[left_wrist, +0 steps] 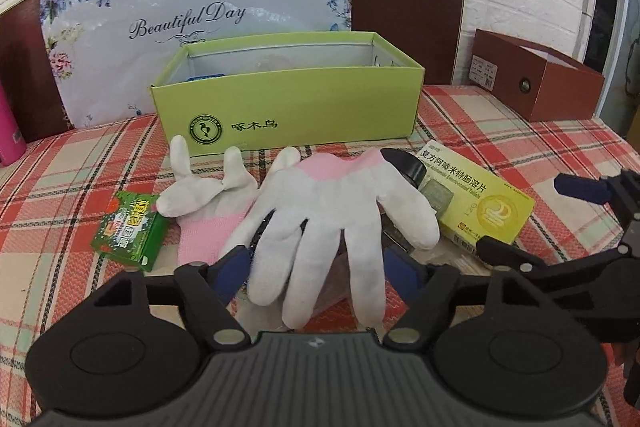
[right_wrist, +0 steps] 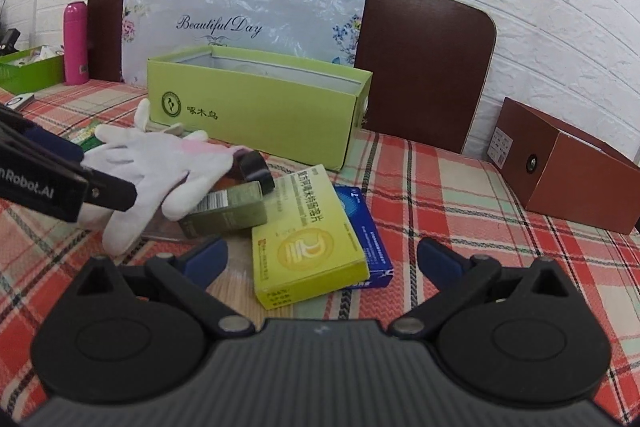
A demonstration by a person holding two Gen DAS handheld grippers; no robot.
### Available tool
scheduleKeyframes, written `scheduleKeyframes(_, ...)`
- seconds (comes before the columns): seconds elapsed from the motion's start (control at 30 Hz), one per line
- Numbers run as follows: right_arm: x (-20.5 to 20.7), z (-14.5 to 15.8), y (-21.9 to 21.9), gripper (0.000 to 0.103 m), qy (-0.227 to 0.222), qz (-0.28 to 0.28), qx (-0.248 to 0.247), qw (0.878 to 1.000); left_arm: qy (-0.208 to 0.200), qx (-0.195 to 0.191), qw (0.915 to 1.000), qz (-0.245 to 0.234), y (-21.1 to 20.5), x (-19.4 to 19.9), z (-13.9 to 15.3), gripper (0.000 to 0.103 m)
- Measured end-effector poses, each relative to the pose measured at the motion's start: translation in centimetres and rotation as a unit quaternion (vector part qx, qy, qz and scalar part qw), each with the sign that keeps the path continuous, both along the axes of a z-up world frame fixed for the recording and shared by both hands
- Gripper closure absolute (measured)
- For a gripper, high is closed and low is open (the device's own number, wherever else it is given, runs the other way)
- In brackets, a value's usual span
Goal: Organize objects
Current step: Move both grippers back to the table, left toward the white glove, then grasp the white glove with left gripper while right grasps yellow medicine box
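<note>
A white glove (left_wrist: 332,211) with a pink cuff lies flat on the plaid cloth, fingers towards me. My left gripper (left_wrist: 318,265) stands open astride those splayed fingers, which are not squeezed. A second, crumpled glove (left_wrist: 208,195) lies to its left beside a small green packet (left_wrist: 128,231). My right gripper (right_wrist: 324,259) is wide open low over a yellow medicine box (right_wrist: 308,247), its pads apart from the box's sides. That box rests on a blue box (right_wrist: 368,227). An open light-green box (left_wrist: 288,107) stands behind everything.
An olive carton (right_wrist: 228,211) and a black-capped item (right_wrist: 256,167) lie partly under the glove. A brown box (right_wrist: 568,175) sits at the right by the white wall. A pink bottle (right_wrist: 76,43) and a green tray (right_wrist: 28,71) stand far left.
</note>
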State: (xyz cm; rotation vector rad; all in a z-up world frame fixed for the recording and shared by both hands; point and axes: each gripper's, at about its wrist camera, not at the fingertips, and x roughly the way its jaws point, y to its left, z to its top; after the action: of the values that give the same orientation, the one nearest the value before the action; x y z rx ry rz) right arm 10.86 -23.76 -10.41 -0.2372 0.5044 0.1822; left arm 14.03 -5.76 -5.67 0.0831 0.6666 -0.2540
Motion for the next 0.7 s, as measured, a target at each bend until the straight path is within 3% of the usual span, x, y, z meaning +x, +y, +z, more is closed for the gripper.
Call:
scheduleKeyframes(0.03, 0.4, -0.1, 0.2, 0.003, 0.000, 0.000, -0.009, 1.000, 0.011, 0.001, 0.9999, -0.002, -0.1, 0.5, -0.3, 0.052)
scheduleKeyframes(0.07, 0.8, -0.3, 0.5, 0.006, 0.001, 0.002, -0.017, 1.000, 0.021, 0.000, 0.9998, -0.002, -0.1, 0.9, -0.5, 0.077)
scheduleKeyframes(0.1, 1.1, -0.4, 0.7, 0.008, 0.003, 0.003, -0.025, 1.000, 0.030, -0.002, 0.9995, 0.002, 0.2, 1.2, -0.6, 0.089)
scheduleKeyframes(0.2, 1.8, -0.9, 1.1, 0.022, 0.011, 0.005, -0.045, 0.999, 0.023, -0.033, 0.9992, -0.005, 1.3, -0.1, 0.9, 0.097)
scheduleKeyframes(0.23, 1.9, -0.9, 1.0, 0.034, 0.014, 0.009, -0.040, 0.999, 0.017, -0.034, 0.9992, -0.010, 1.7, -0.7, 1.5, 0.097)
scheduleKeyframes(0.37, 1.7, -0.1, 0.4, 0.065, 0.015, -0.004, -0.013, 1.000, 0.033, -0.040, 0.9980, -0.036, 3.2, -3.6, 3.4, 0.097)
scheduleKeyframes(0.43, 1.2, 0.6, -0.1, 0.074, 0.023, -0.008, 0.015, 1.000, 0.043, -0.028, 0.9973, -0.052, 3.8, -5.2, 3.4, 0.097)
scheduleKeyframes(0.53, 0.1, 1.4, -1.0, 0.074, 0.034, -0.005, 0.052, 0.998, 0.076, -0.015, 0.9951, -0.062, 5.0, -7.0, 2.1, 0.097)
scheduleKeyframes(0.6, 0.0, 1.5, -0.9, 0.059, 0.032, 0.003, 0.045, 0.998, 0.087, -0.011, 0.9947, -0.053, 5.7, -7.6, 1.0, 0.096)
scheduleKeyframes(0.63, 0.1, 1.4, -0.6, 0.041, 0.032, 0.003, 0.039, 0.999, 0.083, -0.007, 0.9957, -0.040, 5.9, -7.7, 0.6, 0.094)
scheduleKeyframes(0.67, 0.3, 1.3, -0.2, 0.029, 0.026, -0.002, 0.030, 0.999, 0.080, -0.003, 0.9965, -0.027, 6.1, -7.7, 0.5, 0.087)
scheduleKeyframes(0.7, 0.5, 1.2, 0.3, 0.025, 0.019, -0.004, 0.019, 1.000, 0.072, -0.005, 0.9973, -0.012, 6.3, -7.5, 0.5, 0.077)
